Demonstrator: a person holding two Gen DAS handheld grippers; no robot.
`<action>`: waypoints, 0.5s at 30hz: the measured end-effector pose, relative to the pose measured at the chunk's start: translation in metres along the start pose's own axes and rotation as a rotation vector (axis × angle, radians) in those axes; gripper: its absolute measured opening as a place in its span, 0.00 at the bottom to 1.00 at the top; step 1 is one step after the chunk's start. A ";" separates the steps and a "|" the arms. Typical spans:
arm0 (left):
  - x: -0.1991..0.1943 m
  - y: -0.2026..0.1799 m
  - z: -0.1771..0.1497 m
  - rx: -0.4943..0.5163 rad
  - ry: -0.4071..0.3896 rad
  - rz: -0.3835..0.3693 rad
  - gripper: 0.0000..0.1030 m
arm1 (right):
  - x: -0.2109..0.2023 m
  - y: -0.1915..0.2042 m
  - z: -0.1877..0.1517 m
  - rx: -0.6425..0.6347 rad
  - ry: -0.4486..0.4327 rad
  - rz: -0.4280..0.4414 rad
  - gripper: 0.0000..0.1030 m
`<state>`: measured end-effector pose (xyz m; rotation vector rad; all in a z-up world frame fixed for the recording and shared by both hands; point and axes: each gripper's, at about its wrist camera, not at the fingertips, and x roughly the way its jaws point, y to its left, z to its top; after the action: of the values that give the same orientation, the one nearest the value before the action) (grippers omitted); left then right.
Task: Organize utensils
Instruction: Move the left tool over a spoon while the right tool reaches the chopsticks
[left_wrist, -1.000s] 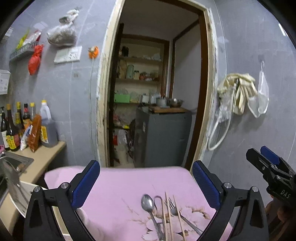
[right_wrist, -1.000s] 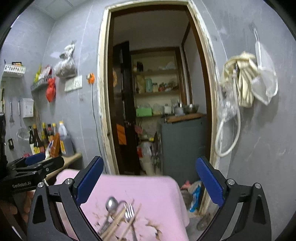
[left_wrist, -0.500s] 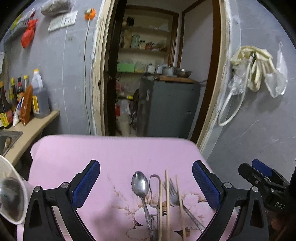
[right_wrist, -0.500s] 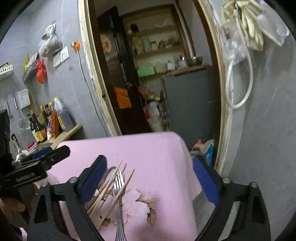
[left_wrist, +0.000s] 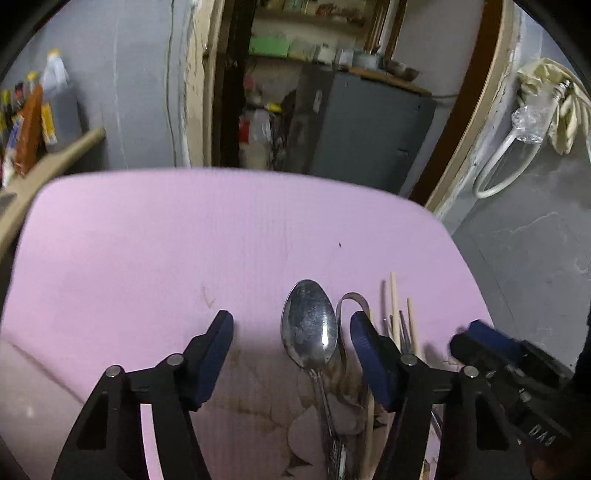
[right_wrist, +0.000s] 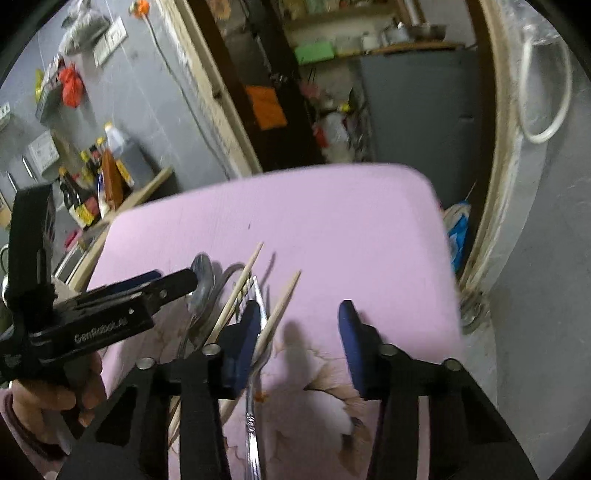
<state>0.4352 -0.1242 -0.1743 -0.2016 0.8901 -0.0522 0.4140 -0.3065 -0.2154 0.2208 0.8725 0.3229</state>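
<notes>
A metal spoon (left_wrist: 309, 328) lies on a pink floral cloth (left_wrist: 184, 240), with a bent metal utensil (left_wrist: 354, 300), wooden chopsticks (left_wrist: 394, 302) and a fork (right_wrist: 255, 354) beside it. My left gripper (left_wrist: 291, 328) is open low over the cloth, its right finger beside the spoon bowl. My right gripper (right_wrist: 297, 325) is open, its left finger over the fork and a chopstick (right_wrist: 280, 310). The spoon (right_wrist: 202, 275) also shows in the right wrist view, partly behind the left gripper (right_wrist: 110, 302).
A doorway (left_wrist: 314, 92) with a grey cabinet (left_wrist: 365, 133) lies beyond the cloth's far edge. Bottles (right_wrist: 96, 177) stand on a counter at the left. A hose and gloves (left_wrist: 535, 110) hang on the right wall.
Both grippers have tilted down and dropped close to the cloth. The utensils now lie between and beside the fingers. The jaws of each have narrowed somewhat.
</notes>
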 end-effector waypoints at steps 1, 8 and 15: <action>0.003 0.002 0.001 -0.005 0.010 -0.008 0.58 | 0.004 0.001 0.000 0.002 0.011 0.004 0.32; 0.018 0.006 0.007 -0.006 0.047 -0.049 0.41 | 0.027 0.008 0.003 0.024 0.078 0.005 0.21; 0.022 0.002 0.011 0.028 0.081 -0.090 0.22 | 0.038 0.018 0.018 0.020 0.164 -0.048 0.20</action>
<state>0.4573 -0.1230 -0.1850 -0.2148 0.9602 -0.1571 0.4470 -0.2767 -0.2256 0.1932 1.0421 0.2903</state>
